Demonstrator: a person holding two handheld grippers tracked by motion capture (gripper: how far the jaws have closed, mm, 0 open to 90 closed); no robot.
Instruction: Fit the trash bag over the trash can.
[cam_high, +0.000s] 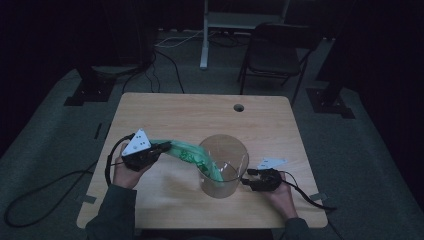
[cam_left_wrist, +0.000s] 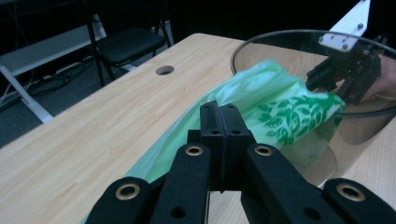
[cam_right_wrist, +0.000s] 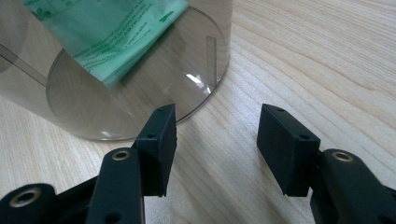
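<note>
We see left gripper (cam_high: 159, 148) at centre-left, raised, jaws clamped on green plastic bag (cam_high: 192, 155); right gripper (cam_high: 246, 177) low beside clear container (cam_high: 223, 192), jaws apart, empty.

On the bench (cam_high: 165, 112), a clear cylinder (cam_high: 223, 165) stands right of centre toward the near edge. The left gripper (cam_high: 161, 148) holds a green bag (cam_high: 187, 152) that drapes over the cylinder's rim. The right gripper (cam_high: 246, 177) rests just beside the cylinder, near the right edge.

The high view looks forward and down over the whole worktop (cam_high: 165, 112); both gripper views sit close, sharing the clear container (cam_high: 223, 165) (cam_left_wrist: 369, 135) (cam_right_wrist: 140, 70).
</note>
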